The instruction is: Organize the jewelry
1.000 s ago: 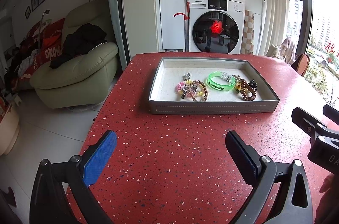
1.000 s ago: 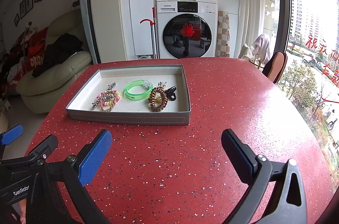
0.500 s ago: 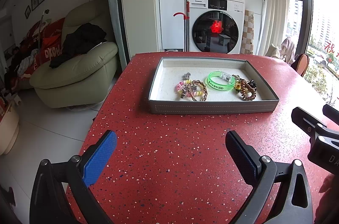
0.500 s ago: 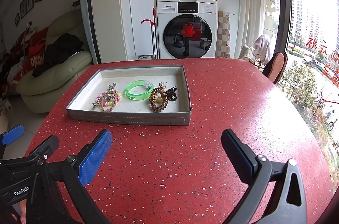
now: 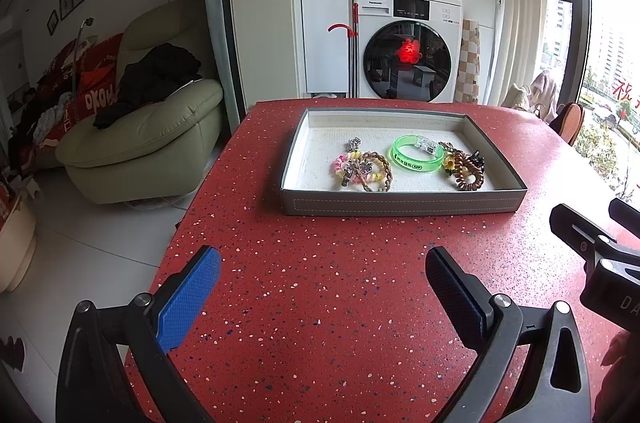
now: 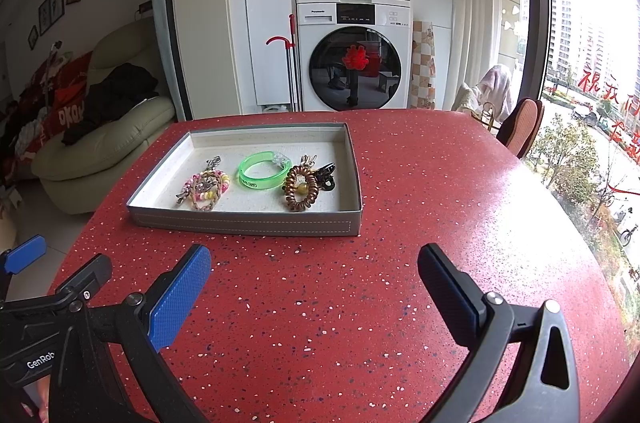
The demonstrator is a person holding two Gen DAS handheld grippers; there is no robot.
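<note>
The red speckled stone worktop (image 5: 320, 303) is carrying a shallow grey rectangular tray with a pale lining (image 5: 400, 201), and all the visible jewelry is lying inside it. A translucent green plastic bangle (image 5: 417, 159) is sitting at the middle. A tangle of pink, yellow and brown braided bracelets (image 5: 362, 171) is lying to its left, and a brown coiled spiral band with a black clip (image 5: 466, 169) is lying to its right, touching or just beside the bangle.

Judging by this layout, the sorting step is either not yet begun or already finished; nothing is lying loose on the worktop outside the tray. If items are to be picked, the next move is calling for a forward reach over the tray's near wall and a descent onto a single piece, most readily the bangle, since the bracelets are looking entangled.

The left gripper (image 5: 322, 277) is hovering over the worktop, well short of the tray, its jaws spread wide and gripping nothing. The right gripper (image 6: 314, 273) is doing likewise, jaws wide apart, empty, touching nothing.
</note>
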